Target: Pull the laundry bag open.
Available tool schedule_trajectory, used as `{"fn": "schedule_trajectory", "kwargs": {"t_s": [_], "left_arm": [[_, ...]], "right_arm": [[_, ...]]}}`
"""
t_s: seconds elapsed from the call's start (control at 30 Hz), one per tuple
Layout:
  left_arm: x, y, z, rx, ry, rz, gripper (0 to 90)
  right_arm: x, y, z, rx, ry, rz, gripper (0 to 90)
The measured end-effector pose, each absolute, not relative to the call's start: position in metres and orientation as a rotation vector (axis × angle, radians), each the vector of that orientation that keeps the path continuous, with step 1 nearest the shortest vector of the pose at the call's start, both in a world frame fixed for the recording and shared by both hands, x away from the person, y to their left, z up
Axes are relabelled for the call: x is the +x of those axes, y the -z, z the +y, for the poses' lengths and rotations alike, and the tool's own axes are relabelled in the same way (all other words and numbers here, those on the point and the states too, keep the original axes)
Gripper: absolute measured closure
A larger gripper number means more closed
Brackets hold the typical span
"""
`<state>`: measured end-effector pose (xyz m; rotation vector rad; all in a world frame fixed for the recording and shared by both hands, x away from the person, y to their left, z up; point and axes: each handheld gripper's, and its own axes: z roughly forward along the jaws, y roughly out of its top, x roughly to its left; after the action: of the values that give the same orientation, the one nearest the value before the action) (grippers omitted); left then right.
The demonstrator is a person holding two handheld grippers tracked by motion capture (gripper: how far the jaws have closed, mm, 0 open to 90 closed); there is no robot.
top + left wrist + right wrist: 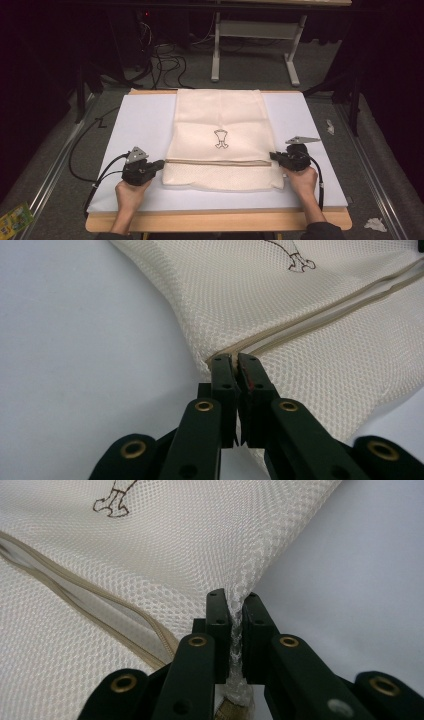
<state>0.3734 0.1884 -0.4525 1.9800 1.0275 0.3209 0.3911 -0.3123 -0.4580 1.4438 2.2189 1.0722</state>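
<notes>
— Where's the bag point(218, 125)?

— We see it flat on the white sheet point(140, 120) covering the surface point(215, 220), its far edge at the sheet's far edge, its near edge between our two grippers. It's cream mesh with a small dark emblem point(221, 138) and a zip point(215, 161) running across near our end.

— Anything in it?

— We can't tell — it lies flat, and the zip gapes a little in the right gripper view without showing the inside.

— And the jaws?

— Our left gripper point(156, 165) is clenched on the bag's left edge, right at the zip's end. Our right gripper point(274, 156) pinches a bunch of mesh at the right edge; the fabric is gathered between its jaws.

— What's hard to make out?

— The floor beyond is dark: cables point(167, 62), a grey frame point(255, 30).
</notes>
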Motion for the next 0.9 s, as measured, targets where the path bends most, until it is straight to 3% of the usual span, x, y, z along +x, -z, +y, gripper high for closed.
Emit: {"fn": "schedule_trajectory", "kwargs": {"t_s": [0.3,0.63,0.9], "left_arm": [[0.374,0.454,0.187,1.993,-0.32,1.03,86.4],[0.371,0.45,0.19,1.973,-0.343,1.014,83.5],[0.37,0.445,0.191,1.97,-0.352,0.999,77.8]], "right_arm": [[0.391,0.459,-0.311,1.447,-1.045,2.218,75.6],[0.388,0.453,-0.313,1.446,-1.048,2.168,54.9],[0.38,0.443,-0.312,1.362,-1.004,2.16,54.7]]}}
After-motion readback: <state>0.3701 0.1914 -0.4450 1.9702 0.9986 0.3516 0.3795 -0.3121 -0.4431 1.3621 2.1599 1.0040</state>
